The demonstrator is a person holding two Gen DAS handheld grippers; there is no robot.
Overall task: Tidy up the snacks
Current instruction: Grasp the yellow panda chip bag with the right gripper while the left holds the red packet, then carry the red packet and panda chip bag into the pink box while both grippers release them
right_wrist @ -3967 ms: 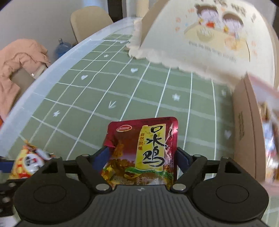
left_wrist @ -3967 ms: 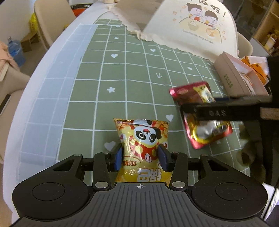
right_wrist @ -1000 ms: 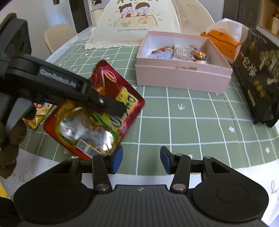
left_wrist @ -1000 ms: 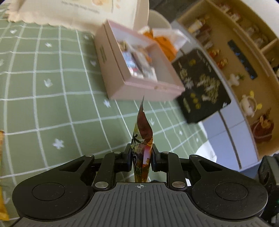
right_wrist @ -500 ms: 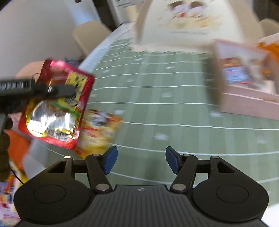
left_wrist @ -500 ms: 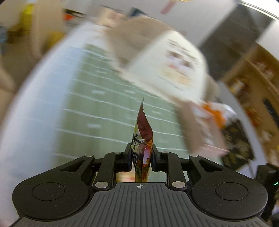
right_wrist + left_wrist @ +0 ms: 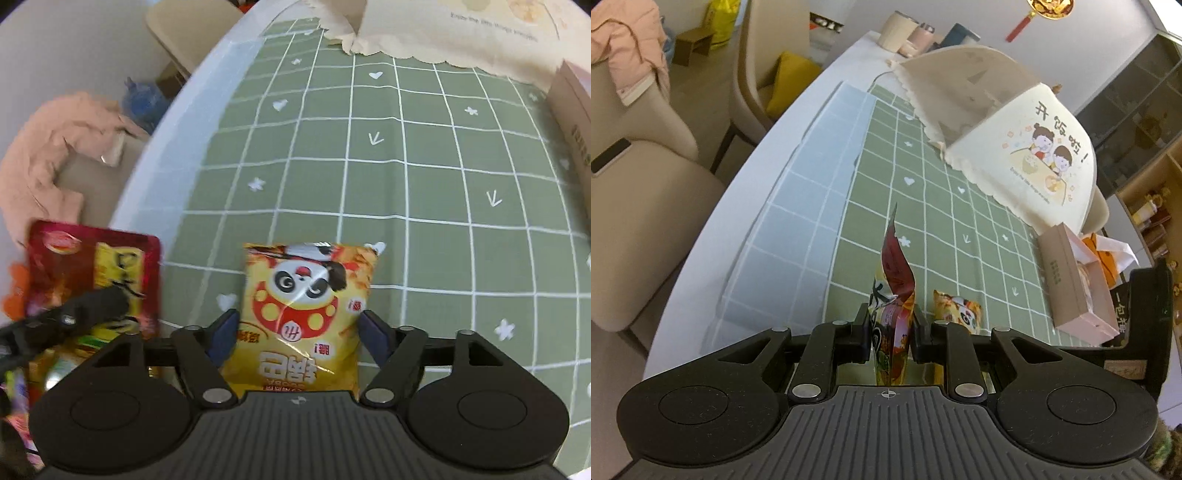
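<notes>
My left gripper (image 7: 889, 326) is shut on a red snack pouch (image 7: 894, 275), held edge-on above the green checked tablecloth (image 7: 923, 206). The same red pouch (image 7: 92, 273) hangs at the left of the right wrist view, off the table's edge. A yellow panda snack bag (image 7: 306, 295) lies flat on the cloth between the fingers of my right gripper (image 7: 299, 328). Its jaws are opening and the blue pads stand at the bag's sides without squeezing it. From the left wrist view the panda bag (image 7: 956, 312) lies just right of the pouch.
A pink box (image 7: 1067, 280) holding snacks stands at the right, its wall (image 7: 576, 122) at the right edge of the right wrist view. A cream dome food cover (image 7: 1015, 147) fills the far table. Beige chairs (image 7: 646, 221) and a pink garment (image 7: 55, 155) lie beyond the left edge.
The left gripper swung with the red pouch from facing the pink box to looking along the table. The right gripper's jaws widened and moved over the panda bag.
</notes>
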